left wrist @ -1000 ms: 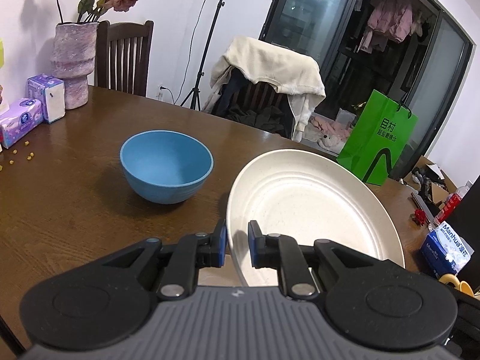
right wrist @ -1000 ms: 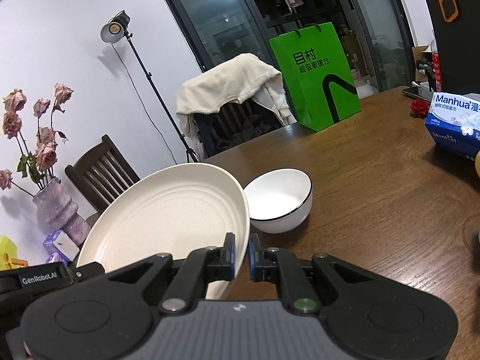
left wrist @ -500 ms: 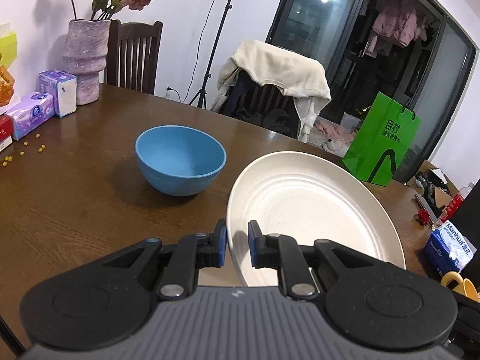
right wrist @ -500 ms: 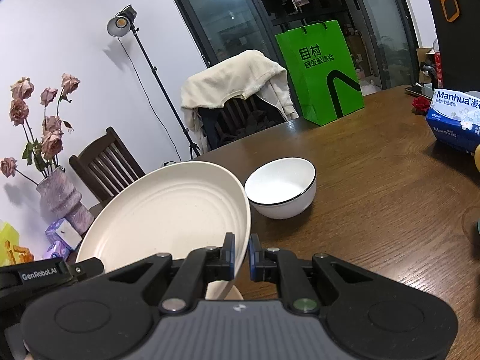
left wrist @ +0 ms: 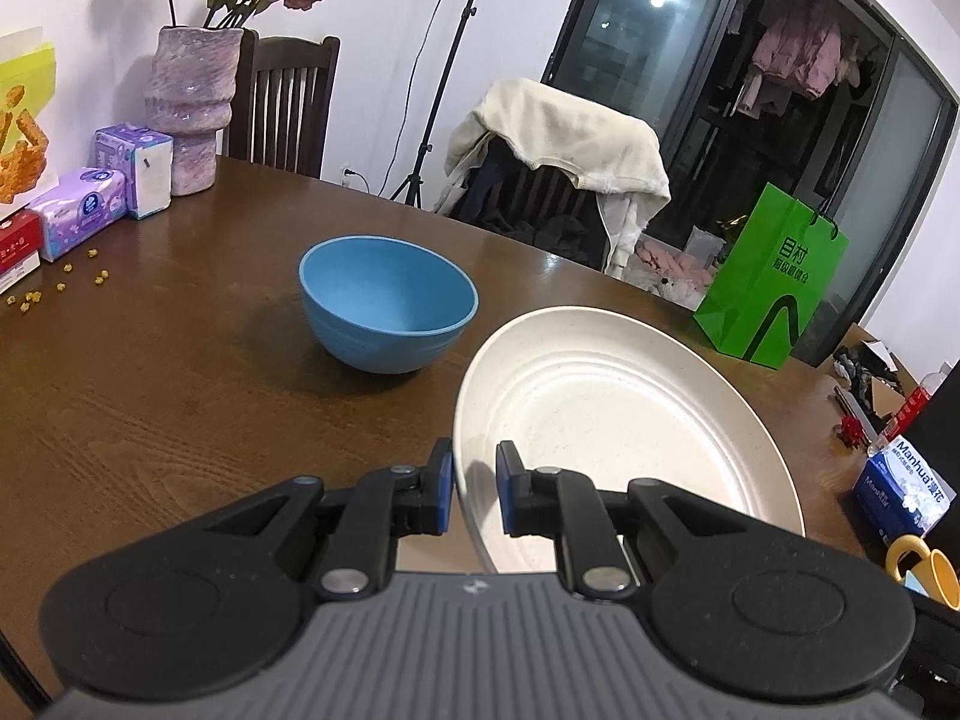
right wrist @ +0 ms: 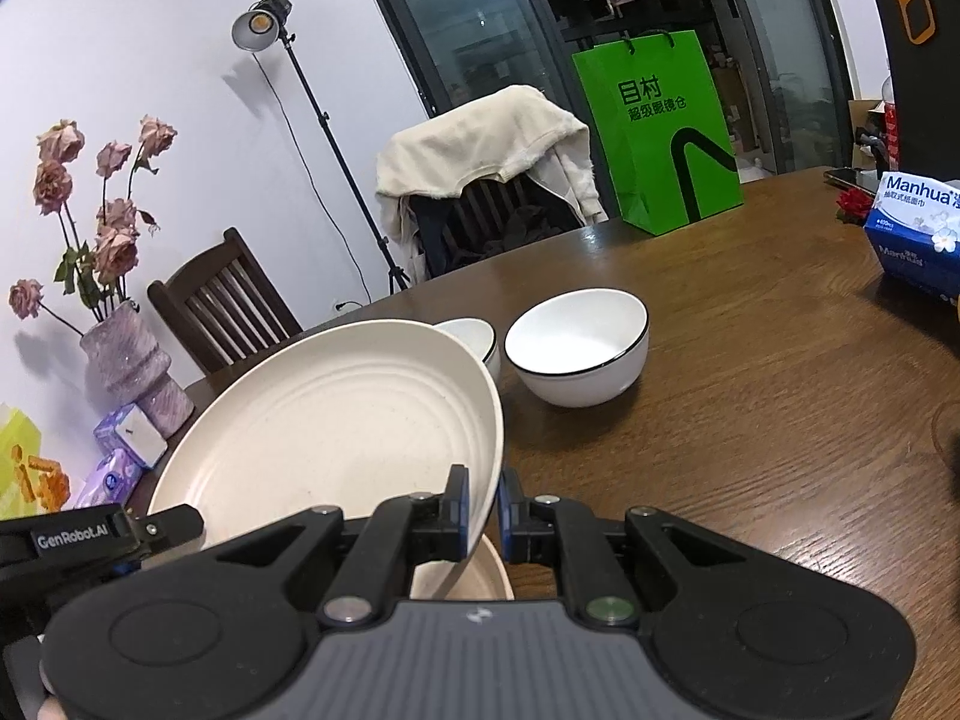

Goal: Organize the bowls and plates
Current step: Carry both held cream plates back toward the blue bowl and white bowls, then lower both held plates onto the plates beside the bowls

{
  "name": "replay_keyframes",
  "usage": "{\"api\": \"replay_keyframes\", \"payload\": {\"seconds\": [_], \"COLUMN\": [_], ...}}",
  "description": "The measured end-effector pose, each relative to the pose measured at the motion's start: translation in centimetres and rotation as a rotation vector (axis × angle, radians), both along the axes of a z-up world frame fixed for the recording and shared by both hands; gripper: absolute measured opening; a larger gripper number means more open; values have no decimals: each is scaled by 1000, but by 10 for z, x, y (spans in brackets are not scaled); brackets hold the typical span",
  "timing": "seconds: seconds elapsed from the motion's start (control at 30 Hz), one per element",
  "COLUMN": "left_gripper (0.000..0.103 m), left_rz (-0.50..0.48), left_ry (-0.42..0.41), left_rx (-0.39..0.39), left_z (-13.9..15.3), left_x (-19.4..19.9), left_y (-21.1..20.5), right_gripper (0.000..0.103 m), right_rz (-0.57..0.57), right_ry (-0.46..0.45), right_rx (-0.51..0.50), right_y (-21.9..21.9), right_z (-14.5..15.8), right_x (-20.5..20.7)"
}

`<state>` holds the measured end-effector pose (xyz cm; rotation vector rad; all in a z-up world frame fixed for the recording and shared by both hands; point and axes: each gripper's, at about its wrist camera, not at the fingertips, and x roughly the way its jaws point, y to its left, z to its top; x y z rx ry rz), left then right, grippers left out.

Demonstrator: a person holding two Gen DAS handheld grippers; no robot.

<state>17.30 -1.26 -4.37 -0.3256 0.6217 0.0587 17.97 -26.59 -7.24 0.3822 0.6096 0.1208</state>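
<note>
My left gripper [left wrist: 469, 495] clamps the near left rim of a cream plate [left wrist: 606, 420], and my right gripper [right wrist: 480, 507] pinches the opposite rim, holding the plate tilted above the brown wooden table [left wrist: 150, 372]. Under it in the right view sits a second cream plate [right wrist: 474, 576] (only an edge shows). A blue bowl [left wrist: 389, 303] stands beyond the left gripper; a white bowl with a black rim [right wrist: 579, 345] stands beside another white bowl [right wrist: 474, 339], partly hidden behind the plate.
</note>
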Motion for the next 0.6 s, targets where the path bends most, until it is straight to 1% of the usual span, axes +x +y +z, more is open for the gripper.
{"api": "replay_keyframes", "payload": {"seconds": [0.6], "left_gripper": [15], "left_rz": [6], "left_ry": [29], "left_rx": [18], "left_z": [-19], "left_x": [-11], "left_y": [11], "right_gripper": [10], "right_rz": [43], "right_ry": [29], "right_rx": [-42], "right_y": [16], "right_z": [-12], "right_x": [-7]}}
